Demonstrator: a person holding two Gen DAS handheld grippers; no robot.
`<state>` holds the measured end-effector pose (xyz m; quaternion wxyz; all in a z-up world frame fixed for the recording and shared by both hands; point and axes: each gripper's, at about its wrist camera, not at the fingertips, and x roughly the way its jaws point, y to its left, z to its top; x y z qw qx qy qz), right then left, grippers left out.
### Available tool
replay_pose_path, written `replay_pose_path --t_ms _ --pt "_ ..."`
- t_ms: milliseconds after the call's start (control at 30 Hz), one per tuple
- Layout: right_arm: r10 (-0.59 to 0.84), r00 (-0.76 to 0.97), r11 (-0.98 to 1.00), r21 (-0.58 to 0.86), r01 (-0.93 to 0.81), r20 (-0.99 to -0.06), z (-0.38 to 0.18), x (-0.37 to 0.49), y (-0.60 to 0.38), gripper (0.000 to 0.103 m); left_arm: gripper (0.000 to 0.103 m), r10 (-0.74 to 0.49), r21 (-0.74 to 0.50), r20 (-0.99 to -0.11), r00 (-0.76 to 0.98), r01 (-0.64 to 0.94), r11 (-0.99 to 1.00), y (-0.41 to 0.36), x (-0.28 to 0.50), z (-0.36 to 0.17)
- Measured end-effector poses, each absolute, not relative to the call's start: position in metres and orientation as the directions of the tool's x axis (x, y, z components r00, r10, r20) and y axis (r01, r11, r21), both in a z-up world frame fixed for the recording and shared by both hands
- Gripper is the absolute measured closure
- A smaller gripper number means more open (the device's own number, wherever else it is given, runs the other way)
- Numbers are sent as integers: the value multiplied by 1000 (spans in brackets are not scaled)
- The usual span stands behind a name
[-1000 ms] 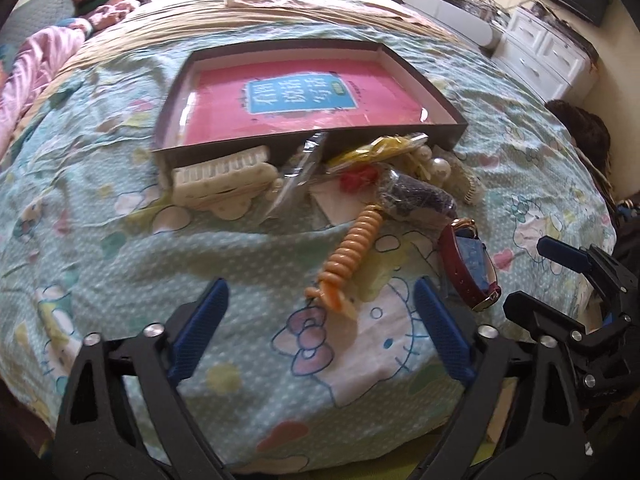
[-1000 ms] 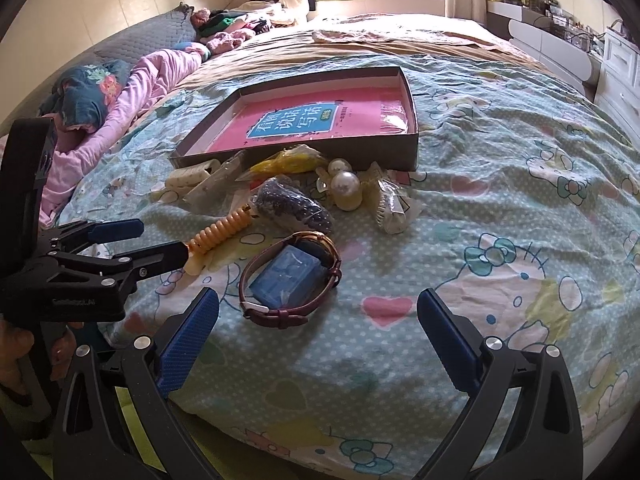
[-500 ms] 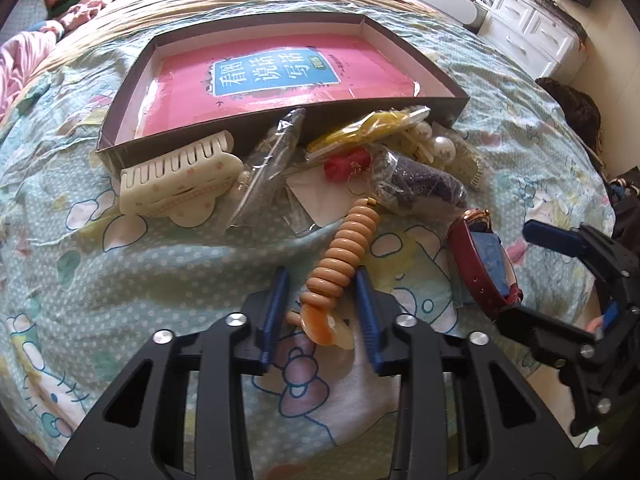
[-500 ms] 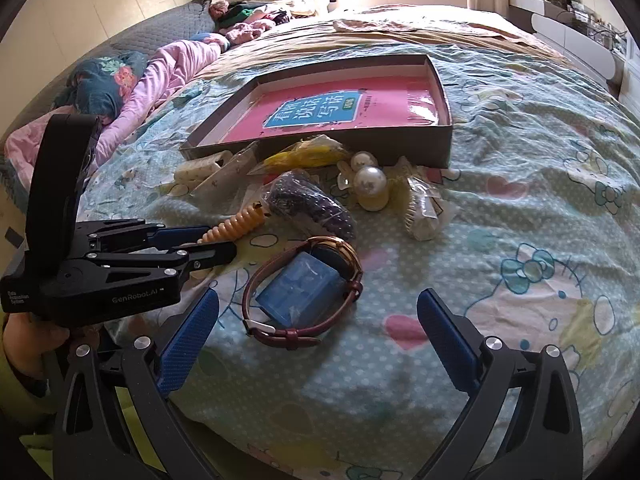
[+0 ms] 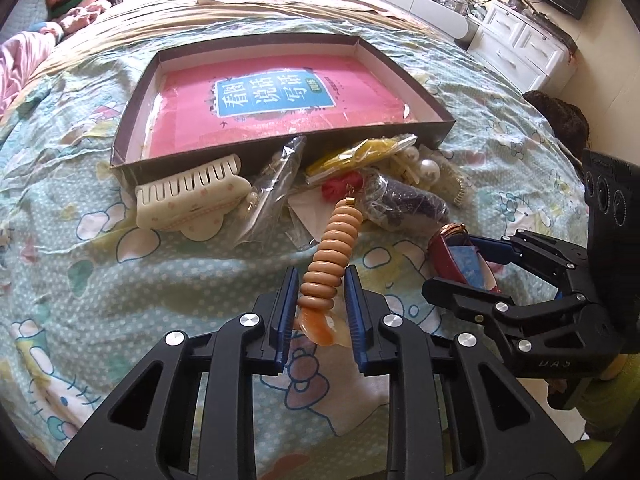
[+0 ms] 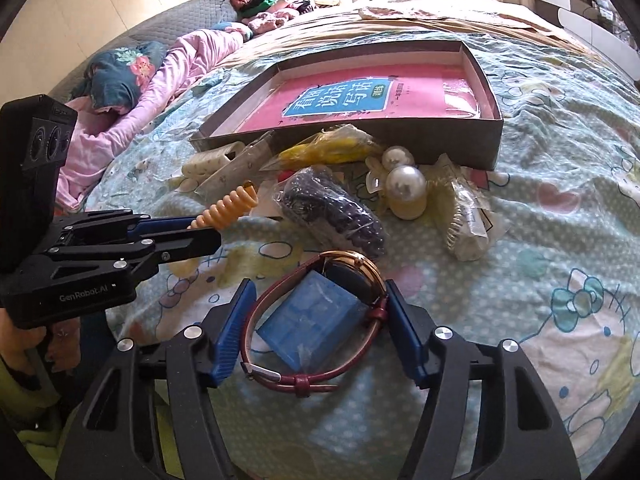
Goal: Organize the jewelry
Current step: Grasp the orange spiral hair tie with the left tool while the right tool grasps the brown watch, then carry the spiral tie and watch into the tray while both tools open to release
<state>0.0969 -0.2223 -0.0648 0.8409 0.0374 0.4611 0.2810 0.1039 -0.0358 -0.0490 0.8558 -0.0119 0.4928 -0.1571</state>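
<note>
Left tool (image 5: pixel 319 296) pinching orange bead string (image 5: pixel 334 249) near box (image 5: pixel 276 156), right tool (image 6: pixel 316 328) clamped around watch (image 6: pixel 316 316), both on bed (image 6: pixel 560 240).

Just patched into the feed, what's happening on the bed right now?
Jewelry is being sorted on the bedspread, in front of a shallow box that holds a pink book. The left gripper has its jaws closed around the orange beaded bracelet. The right gripper straddles the red-strapped watch on its blue cushion, jaws close to the strap. The cream hair claw, pearl pieces and bagged items lie outside the box.
</note>
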Motion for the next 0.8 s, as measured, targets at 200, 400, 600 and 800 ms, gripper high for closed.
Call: replay_pose_path --t_ms 200,400,600,800 --pt "503 470 846 302 -439 -725 -48 94 -232 44 87 -284 -178 -829 482 255 950 -34 106 -39" --pt "496 532 855 277 -439 -686 -23 99 -243 45 87 -283 -178 -813 508 247 953 -28 113 -25" --pt "473 582 871 252 -422 -661 -11 118 -246 45 87 -265 -170 -796 544 218 961 -17 128 -11" --pt "448 627 886 220 -409 -638 -1 143 -244 45 87 -239 -166 -790 565 178 970 -3 149 -5"
